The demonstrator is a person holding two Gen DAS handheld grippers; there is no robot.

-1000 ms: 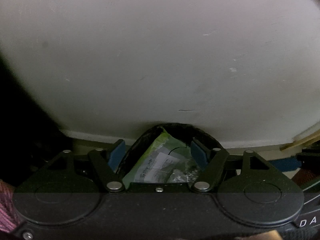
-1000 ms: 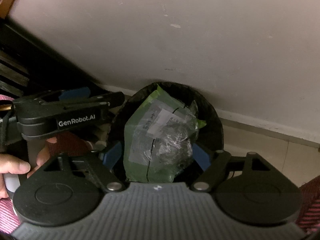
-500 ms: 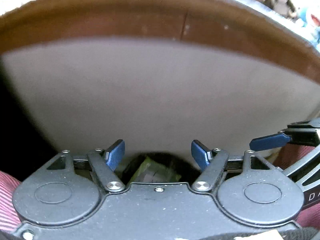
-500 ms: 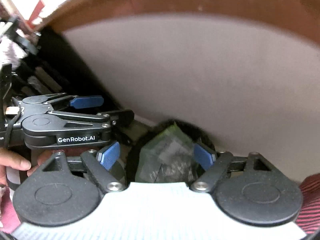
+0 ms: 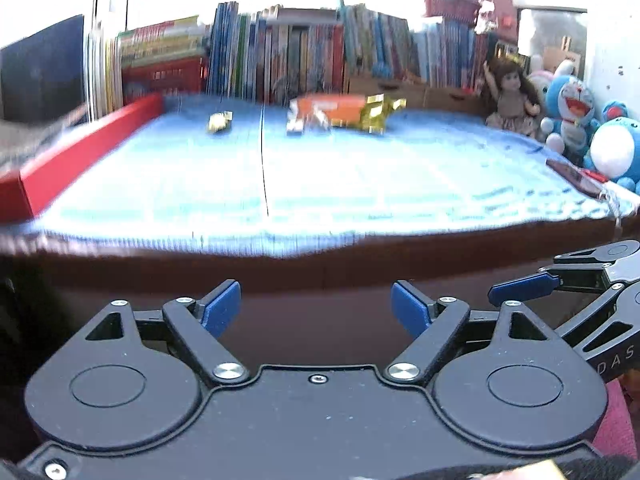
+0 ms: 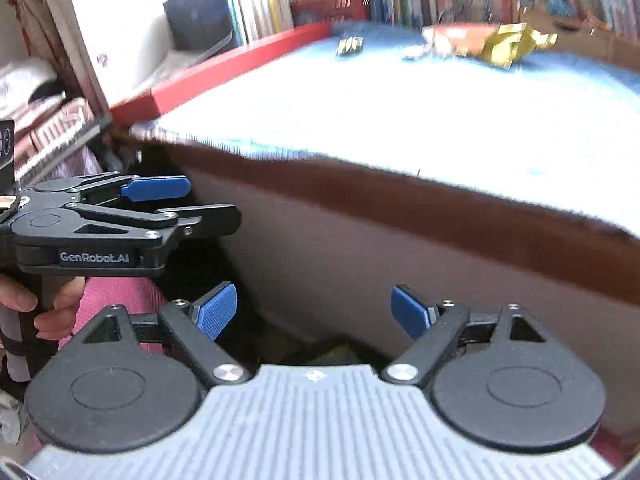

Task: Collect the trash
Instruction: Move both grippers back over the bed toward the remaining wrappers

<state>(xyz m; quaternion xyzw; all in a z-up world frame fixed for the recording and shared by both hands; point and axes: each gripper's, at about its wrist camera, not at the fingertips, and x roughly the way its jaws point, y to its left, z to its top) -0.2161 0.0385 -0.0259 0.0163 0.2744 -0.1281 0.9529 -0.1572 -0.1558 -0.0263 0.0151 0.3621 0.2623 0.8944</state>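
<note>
A: Gold foil wrappers remain on the blue mat: a small gold wrapper (image 5: pixel 219 121) toward the far left, and a larger crumpled gold wrapper (image 5: pixel 376 115) touching an orange packet (image 5: pixel 326 110) near the far middle. Judged from this, collection is only partly done.

B: Is any trash already binned?

A: A dark bin (image 6: pixel 332 354) shows just below the bench's near edge in the right wrist view, with something green inside; its contents are mostly hidden. At least three pieces are left on top.

B: State of the jaws?

A: Left gripper (image 5: pixel 316 310): jaws opening, nothing between them. Right gripper (image 6: pixel 314 312): jaws spread wide, likewise empty. Both sit below and in front of the bench's brown front edge (image 5: pixel 320 268).

B: Room to move?

A: The mat (image 5: pixel 360 184) is bare from the near edge up to the wrappers, so the approach across the middle looks open. Bounds: a red box (image 5: pixel 80 152) along the left side, a row of books (image 5: pixel 280 52) close behind the trash, a doll (image 5: pixel 510 98) and blue plush toys (image 5: pixel 576 112) at the far right. The grippers must first clear the front edge; the two lie near each other, the right one's blue finger (image 5: pixel 524 286) just beside the left's.
</note>
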